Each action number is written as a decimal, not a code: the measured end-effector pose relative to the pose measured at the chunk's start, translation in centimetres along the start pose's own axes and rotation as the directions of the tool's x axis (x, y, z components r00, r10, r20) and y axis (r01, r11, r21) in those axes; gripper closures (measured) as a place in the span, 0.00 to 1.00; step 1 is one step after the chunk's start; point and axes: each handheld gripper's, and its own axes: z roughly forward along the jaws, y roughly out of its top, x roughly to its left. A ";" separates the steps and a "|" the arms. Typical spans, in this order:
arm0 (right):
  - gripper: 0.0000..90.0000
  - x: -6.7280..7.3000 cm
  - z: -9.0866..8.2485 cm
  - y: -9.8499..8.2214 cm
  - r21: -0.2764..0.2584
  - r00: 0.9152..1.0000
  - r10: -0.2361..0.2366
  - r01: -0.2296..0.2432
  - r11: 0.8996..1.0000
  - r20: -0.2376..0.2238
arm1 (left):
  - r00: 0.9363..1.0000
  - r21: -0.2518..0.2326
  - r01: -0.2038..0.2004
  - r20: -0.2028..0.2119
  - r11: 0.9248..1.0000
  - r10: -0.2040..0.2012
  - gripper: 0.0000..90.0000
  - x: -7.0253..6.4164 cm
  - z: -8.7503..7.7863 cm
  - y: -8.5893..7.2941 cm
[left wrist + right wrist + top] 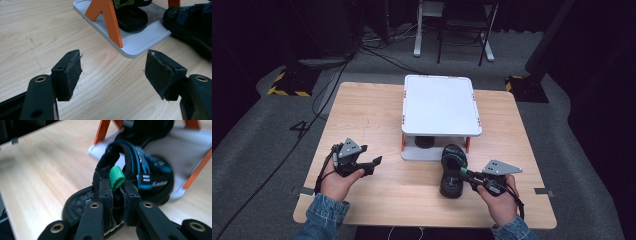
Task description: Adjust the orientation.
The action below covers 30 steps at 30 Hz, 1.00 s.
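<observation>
right gripper (117,195) clamped on sandal (453,172) heel strap, near table front edge; left gripper (113,72) wide, empty; risk: thin strap slips out

Open tabletop (377,125) left; shelf (439,105) blocks centre.

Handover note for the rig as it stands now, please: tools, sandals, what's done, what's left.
Right tool: jaws clamped on the heel strap by the green tab of the black-and-blue sandal, which lies on the wooden table in front of the white two-tier rack.
Left tool: open, nothing between the jaws, over bare table to the left of the rack.
Done: a second sandal sits on the rack's lower shelf.
Left: probably move the gripped sandal onto that shelf beside it, then release.
</observation>
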 end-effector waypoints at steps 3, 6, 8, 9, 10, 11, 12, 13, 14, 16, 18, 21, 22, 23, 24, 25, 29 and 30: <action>0.90 -0.3 0.2 0.5 -0.047 1.000 -0.020 0.021 0.999 0.018 | 1.000 0.000 0.008 -0.004 1.000 -0.008 0.33 0.0 -0.2 -0.2; 0.90 -0.8 0.7 1.0 -0.077 0.999 -0.039 0.042 0.996 0.038 | 1.000 0.001 0.006 -0.014 1.000 -0.006 0.33 0.1 -0.5 -0.3; 0.90 -1.1 1.2 1.4 -0.090 0.997 -0.060 0.065 0.994 0.054 | 1.000 0.001 0.015 -0.018 1.000 -0.015 0.33 0.1 -0.7 -0.5; 0.90 -1.2 1.4 1.5 -0.093 0.996 -0.067 0.073 0.993 0.059 | 1.000 0.003 0.013 -0.022 1.000 -0.013 0.33 0.2 -0.8 -0.6; 0.90 -1.4 1.6 1.6 -0.094 0.995 -0.071 0.077 0.993 0.066 | 1.000 0.002 0.016 -0.025 1.000 -0.016 0.33 0.2 -0.9 -0.8; 0.90 -1.6 2.0 1.7 -0.095 0.995 -0.074 0.081 0.992 0.070 | 0.999 0.005 0.019 -0.027 1.000 -0.019 0.33 0.2 -1.0 -0.9; 0.90 -1.9 2.3 1.9 -0.087 0.994 -0.078 0.084 0.993 0.074 | 0.999 0.004 0.019 -0.034 1.000 -0.019 0.33 0.3 -1.2 -1.0; 0.90 -2.1 2.8 1.9 -0.080 0.994 -0.074 0.080 0.994 0.075 | 0.999 0.003 0.023 -0.037 1.000 -0.023 0.33 0.3 -1.3 -1.1; 0.90 -2.5 3.2 2.0 -0.080 0.995 -0.071 0.076 0.994 0.070 | 0.999 0.001 0.025 -0.038 1.000 -0.025 0.33 0.4 -1.5 -1.1; 0.90 -3.0 3.8 2.2 -0.086 0.995 -0.068 0.075 0.994 0.077 | 0.998 -0.001 0.033 -0.047 0.999 -0.033 0.33 0.4 -1.8 -1.3; 0.90 -3.7 4.4 2.5 -0.088 0.993 -0.072 0.080 0.993 0.094 | 0.998 -0.001 0.037 -0.056 0.999 -0.037 0.33 0.6 -2.0 -1.6; 0.90 -4.3 5.2 2.7 -0.095 0.990 -0.087 0.098 0.991 0.108 | 0.998 0.002 0.041 -0.057 0.999 -0.041 0.33 0.6 -2.2 -1.8; 0.90 -4.5 5.5 2.8 -0.098 0.989 -0.090 0.101 0.990 0.115 | 0.997 0.003 0.047 -0.059 0.999 -0.046 0.33 0.6 -2.2 -1.8; 0.90 -4.7 5.8 2.8 -0.096 0.990 -0.086 0.097 0.991 0.116 | 0.997 0.003 0.047 -0.059 0.999 -0.047 0.33 0.6 -2.3 -1.9; 0.90 -5.0 6.2 2.7 -0.095 0.990 -0.078 0.090 0.991 0.115 | 0.997 0.003 0.044 -0.058 0.999 -0.044 0.34 0.6 -2.3 -1.9; 0.90 -5.2 6.5 2.6 -0.092 0.990 -0.077 0.088 0.992 0.122 | 0.997 0.005 0.042 -0.060 0.999 -0.041 0.33 0.6 -2.3 -1.9; 0.86 -5.9 7.0 2.2 -0.104 0.992 -0.033 0.046 0.993 0.125 | 0.997 0.005 0.042 -0.060 0.999 -0.041 0.33 0.6 -2.3 -1.9; 0.83 -5.8 6.9 2.1 -0.109 0.993 -0.026 0.039 0.993 0.116 | 0.997 0.007 0.039 -0.061 0.999 -0.039 0.33 0.6 -2.2 -1.9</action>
